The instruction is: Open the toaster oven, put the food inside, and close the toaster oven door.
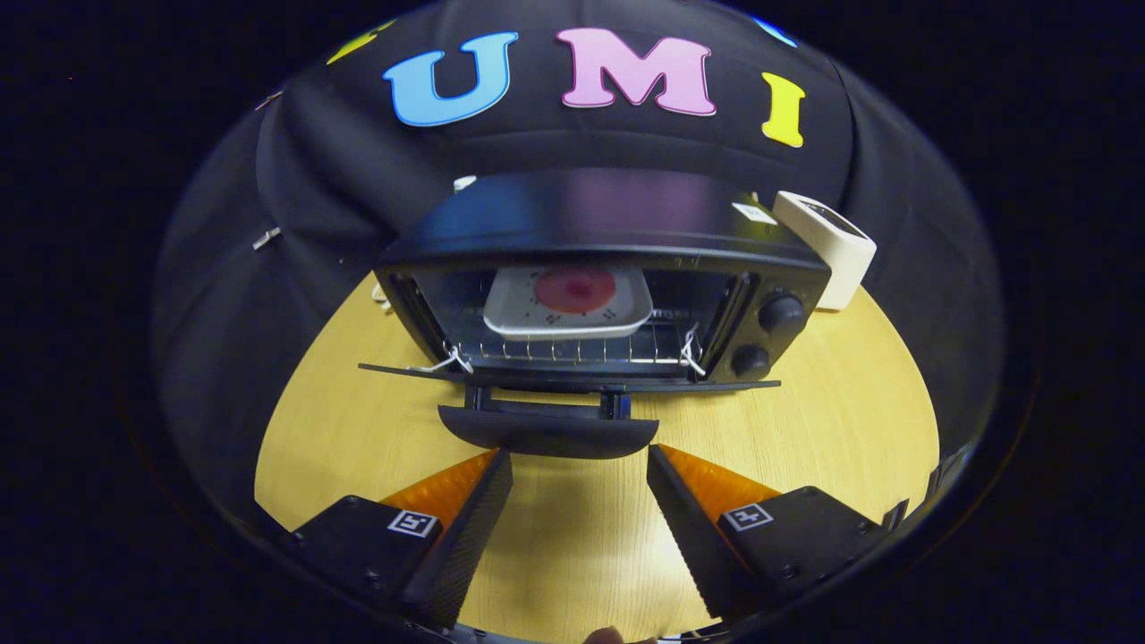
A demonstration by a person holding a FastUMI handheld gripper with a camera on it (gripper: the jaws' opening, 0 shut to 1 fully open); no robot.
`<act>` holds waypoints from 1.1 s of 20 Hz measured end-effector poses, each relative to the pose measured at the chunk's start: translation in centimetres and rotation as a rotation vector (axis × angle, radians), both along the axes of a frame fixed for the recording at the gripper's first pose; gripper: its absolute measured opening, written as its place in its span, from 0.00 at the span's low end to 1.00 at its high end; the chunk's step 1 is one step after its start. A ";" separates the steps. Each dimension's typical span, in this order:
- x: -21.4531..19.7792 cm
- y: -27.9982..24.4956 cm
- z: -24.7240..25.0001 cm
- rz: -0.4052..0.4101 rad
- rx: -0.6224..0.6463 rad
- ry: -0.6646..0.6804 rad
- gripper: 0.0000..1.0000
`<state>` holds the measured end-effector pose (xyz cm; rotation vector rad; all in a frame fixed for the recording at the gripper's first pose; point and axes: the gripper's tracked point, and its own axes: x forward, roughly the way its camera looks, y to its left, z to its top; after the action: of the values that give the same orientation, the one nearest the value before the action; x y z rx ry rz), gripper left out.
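Facing: toaster oven [590,268], centred toward the worktop's [850,420] far edge, door side turned to the near edge.
Door: door [572,376] dropped flat, level with the worktop, seen edge-on; hinged along the oven's lower front.
Handle: handle [547,431], a curved bar on two short posts at the door's free edge, just ahead of the fingertips and roughly midway between them.
Food: plate [569,302] with a round red piece on it, resting on the wire rack [572,351] inside the cavity; placement step judged done.
Gripper: gripper [580,470] spread wide, empty, both fingers apart from the handle.
Remaining: closing the door only.
Handling, door: stiff, hinged, probably light; likely to swing in an arc and perhaps snap the last stretch on its spring.
Hold: at the handle's middle, or from beneath its bar, lifting up and toward the oven.
Risk: smooth rounded bar liable to slip from the pads; off-centre push apt to twist the door.
Controls: two knobs [780,313] at the oven's right front.
Other: white box [827,246] near the worktop's far right corner, beside the oven.
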<state>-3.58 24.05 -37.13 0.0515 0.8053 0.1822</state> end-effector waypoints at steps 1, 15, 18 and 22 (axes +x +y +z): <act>0.6 -0.1 0.9 -0.006 0.008 -0.019 0.99; 4.8 -6.5 13.8 -0.021 0.038 -0.355 0.99; 5.0 -9.3 17.7 -0.036 0.054 -0.422 0.99; 5.9 -13.6 22.2 -0.058 0.050 -0.514 0.98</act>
<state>2.33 10.50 -14.97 0.0711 0.2861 0.1515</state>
